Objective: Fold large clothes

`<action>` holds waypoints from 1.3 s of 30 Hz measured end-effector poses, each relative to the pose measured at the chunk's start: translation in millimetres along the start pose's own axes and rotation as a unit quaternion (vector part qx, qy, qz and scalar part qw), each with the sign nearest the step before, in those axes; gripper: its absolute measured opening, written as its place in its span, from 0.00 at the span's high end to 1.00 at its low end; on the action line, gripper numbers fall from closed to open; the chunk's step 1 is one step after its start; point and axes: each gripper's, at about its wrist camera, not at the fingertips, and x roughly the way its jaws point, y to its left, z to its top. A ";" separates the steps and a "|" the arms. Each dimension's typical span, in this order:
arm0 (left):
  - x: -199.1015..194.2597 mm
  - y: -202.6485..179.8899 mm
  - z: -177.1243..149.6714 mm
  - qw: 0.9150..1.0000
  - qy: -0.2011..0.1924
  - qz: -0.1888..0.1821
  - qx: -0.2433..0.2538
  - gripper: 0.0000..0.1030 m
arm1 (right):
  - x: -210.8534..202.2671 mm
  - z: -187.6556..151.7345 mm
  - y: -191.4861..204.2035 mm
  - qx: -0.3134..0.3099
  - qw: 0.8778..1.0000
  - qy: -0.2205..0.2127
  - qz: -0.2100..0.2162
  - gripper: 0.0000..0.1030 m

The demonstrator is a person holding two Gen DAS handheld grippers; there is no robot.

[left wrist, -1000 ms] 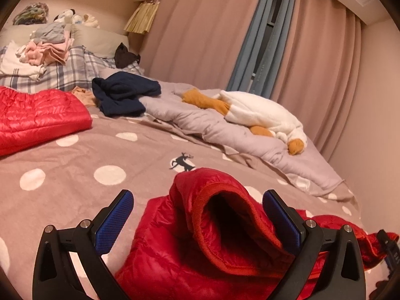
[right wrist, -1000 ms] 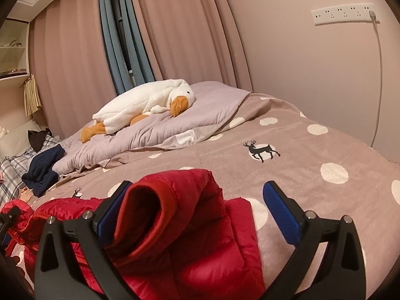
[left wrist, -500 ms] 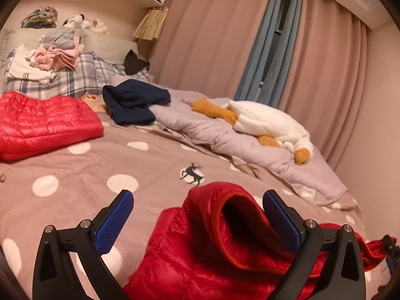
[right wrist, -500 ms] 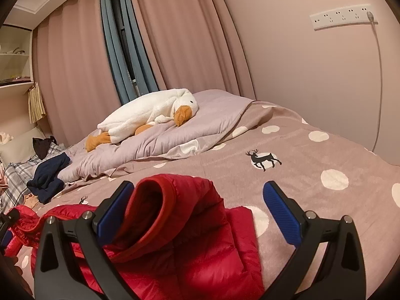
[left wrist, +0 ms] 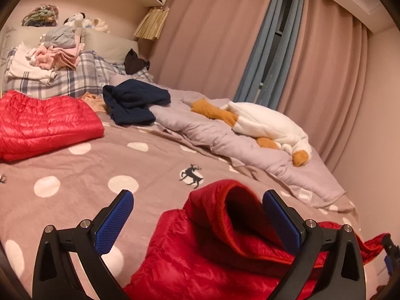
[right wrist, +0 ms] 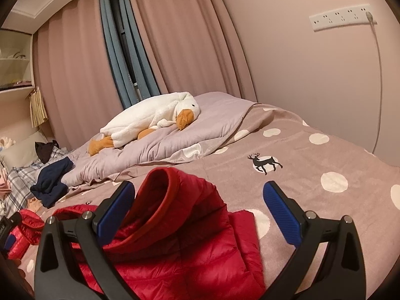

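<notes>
Left view: my left tongs (left wrist: 197,221) gape wide, gripping nothing, the red jacket (left wrist: 207,257) lying between them near the bed's (left wrist: 82,175) foot edge. I've pulled back a touch; the second red jacket (left wrist: 42,125) shows more fully.

Right view: my right tongs (right wrist: 198,213) are spread too, the jacket's cuff (right wrist: 160,190) beside the left pad. Both have released, so that fold looks laid down.

The red down jacket (left wrist: 200,262) runs off the bottom edge in both views. A second red jacket (left wrist: 42,125) is cut by the left-wrist view's left edge.
</notes>
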 end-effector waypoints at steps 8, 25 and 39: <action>-0.3 -3.8 1.0 1.000 -0.005 0.006 0.004 0.01 | -11.7 0.0 13.5 -0.069 0.998 -0.003 0.008 0.00; 25.8 -37.9 -28.4 0.993 0.032 -0.061 0.094 0.01 | 25.8 -9.9 14.1 -0.067 0.996 0.053 0.026 0.00; 91.9 -41.0 -78.9 0.985 0.095 -0.018 0.139 0.54 | 114.6 -59.0 8.8 -0.073 0.979 0.184 0.039 0.00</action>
